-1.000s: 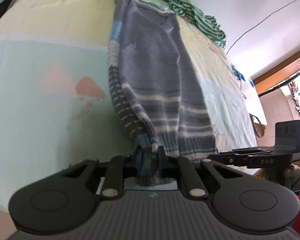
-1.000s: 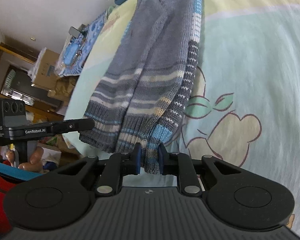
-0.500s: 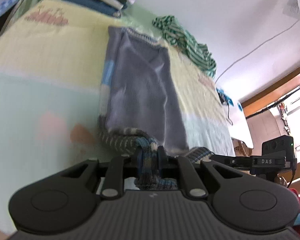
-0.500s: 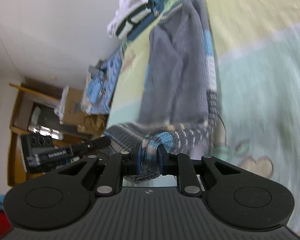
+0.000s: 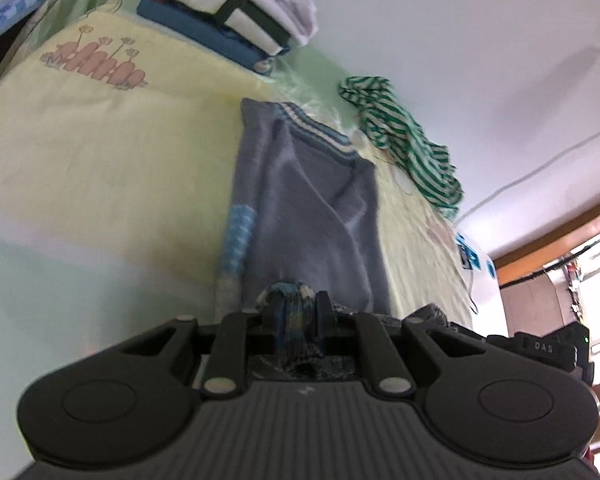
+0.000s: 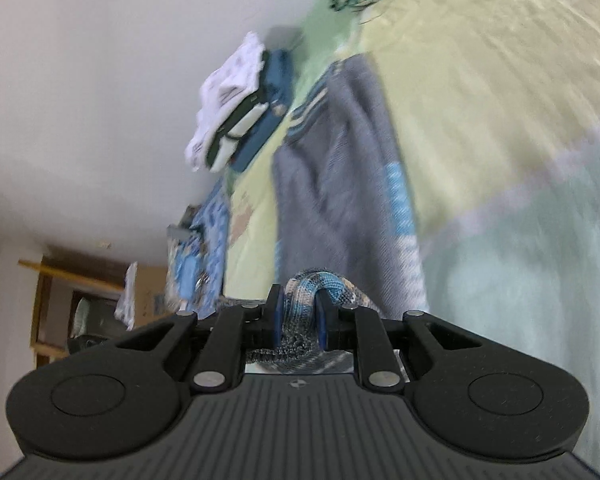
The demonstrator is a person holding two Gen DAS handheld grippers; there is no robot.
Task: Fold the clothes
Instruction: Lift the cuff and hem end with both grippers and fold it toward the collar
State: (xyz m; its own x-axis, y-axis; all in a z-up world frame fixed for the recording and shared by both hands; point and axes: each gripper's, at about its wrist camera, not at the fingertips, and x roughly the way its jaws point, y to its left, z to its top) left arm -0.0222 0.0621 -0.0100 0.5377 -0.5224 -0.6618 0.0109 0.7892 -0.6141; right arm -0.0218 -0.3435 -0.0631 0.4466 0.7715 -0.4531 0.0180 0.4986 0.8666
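A grey knitted sweater [image 5: 312,208] with blue and cream stripes lies lengthwise on the bed, collar at the far end. My left gripper [image 5: 294,312] is shut on a bunched corner of its striped hem, lifted over the sweater's body. In the right wrist view the same sweater [image 6: 340,184] stretches away, and my right gripper [image 6: 298,312] is shut on the other hem corner, a blue and cream knitted wad between its blue pads. The lower part of the sweater is hidden beneath both grippers.
The bed sheet [image 5: 100,160] is yellow and pale green with cartoon prints. A stack of folded clothes [image 5: 236,12] sits at the far end by the white wall. A green-striped garment [image 5: 404,148] lies crumpled at the far right. Room clutter shows beyond the bed's edges.
Both grippers have carried the hem forward over the sweater toward the collar. The striped lower half, visible a second ago, is now folded under and out of sight. Both grips stayed shut.
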